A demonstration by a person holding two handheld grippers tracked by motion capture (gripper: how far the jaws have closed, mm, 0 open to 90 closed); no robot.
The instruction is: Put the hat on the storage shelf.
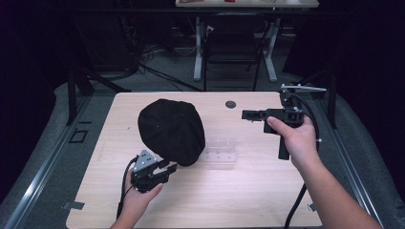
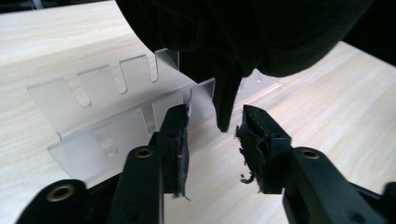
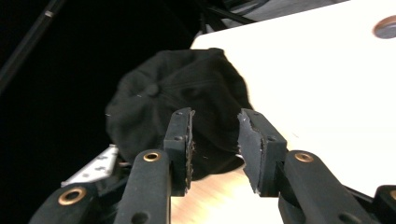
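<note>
A black cap [image 1: 172,130] lies on the pale wooden table [image 1: 239,191], partly over a clear acrylic slotted stand [image 1: 220,151]. My left gripper [image 1: 173,167] sits at the cap's near edge, pointing at it. In the left gripper view its jaws [image 2: 212,140] stand open. A black flap of the cap [image 2: 226,102] hangs between them, apart from both pads, with the stand [image 2: 93,107] behind. My right gripper [image 1: 246,114] is held above the table's right side, aimed left toward the cap [image 3: 182,98]. Its jaws [image 3: 215,140] are open with nothing between them.
A small round grommet [image 1: 230,104] is set in the table near the far edge. Behind the table stand a dark chair and desk legs [image 1: 234,43]. Bare tabletop lies in front of and to the right of the stand.
</note>
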